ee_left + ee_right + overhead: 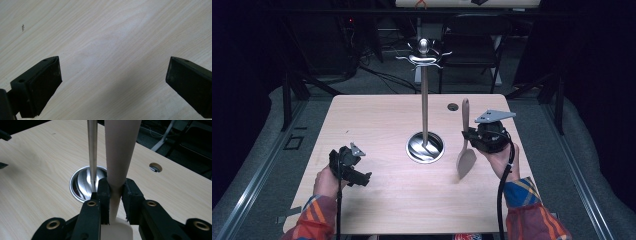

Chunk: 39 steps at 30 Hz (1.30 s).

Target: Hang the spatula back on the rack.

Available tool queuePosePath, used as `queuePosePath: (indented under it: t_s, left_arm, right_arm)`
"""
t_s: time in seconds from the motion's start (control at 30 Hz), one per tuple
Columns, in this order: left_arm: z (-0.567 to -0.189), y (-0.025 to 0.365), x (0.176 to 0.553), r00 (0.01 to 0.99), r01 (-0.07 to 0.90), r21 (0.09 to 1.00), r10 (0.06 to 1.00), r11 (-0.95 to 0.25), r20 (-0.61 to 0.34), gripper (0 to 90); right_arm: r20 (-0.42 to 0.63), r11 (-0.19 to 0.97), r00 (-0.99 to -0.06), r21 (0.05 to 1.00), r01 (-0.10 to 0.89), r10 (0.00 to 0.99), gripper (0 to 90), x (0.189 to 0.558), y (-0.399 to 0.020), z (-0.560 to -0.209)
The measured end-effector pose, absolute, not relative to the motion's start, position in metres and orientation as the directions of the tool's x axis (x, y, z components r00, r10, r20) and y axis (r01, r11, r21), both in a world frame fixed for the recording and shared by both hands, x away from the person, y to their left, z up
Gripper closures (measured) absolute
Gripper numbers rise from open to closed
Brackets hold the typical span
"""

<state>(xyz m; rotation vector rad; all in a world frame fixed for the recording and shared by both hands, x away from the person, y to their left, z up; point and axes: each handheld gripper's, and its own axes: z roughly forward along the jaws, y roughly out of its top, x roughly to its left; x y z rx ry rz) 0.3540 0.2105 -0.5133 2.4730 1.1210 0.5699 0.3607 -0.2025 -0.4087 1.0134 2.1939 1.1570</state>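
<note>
Your right gripper (469,136) stands clamped on the neck of a pale wooden spatula (465,145), its two black jaws pinching the handle just above the blade, as the right gripper view (115,195) shows at close range. The spatula hangs upright, blade down and handle tip up, over the right half of the table (377,200), between the right edge and the centre.

It looks light and stiff, a smooth utensil that will not bend or break under the pads. The rounded handle could twist or slide in a narrow pinch, so the hold just above the blade, where the neck is thin, seems the sound one, leaving the long upper end free.

Your right hand (499,159) cradles the tool from below, wrist bent up, sleeve near the table's near right corner. Your left gripper (349,167) rests low by the near left corner, its jaws spread wide over bare wood with nothing between them, as the left gripper view (112,82) confirms.

Farther in, at the table's centre, a polished metal stand (425,100) rises from a round base (425,148) to a ring of hooks (424,59) under a ball top. The spatula hangs just beside that base, apart from the pole.
</note>
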Motion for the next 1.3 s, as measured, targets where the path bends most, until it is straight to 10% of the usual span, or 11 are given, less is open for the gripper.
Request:
queuePosePath:
  t_s: [1.3]
  left_arm:
    - [-0.514,0.211,0.355,0.606,0.624,0.482,0.77,-0.616,0.2,0.0]
  right_arm:
    - [-0.089,0.383,-0.663,0.869,0.312,0.743,76.9,0.377,-0.159,-0.373]
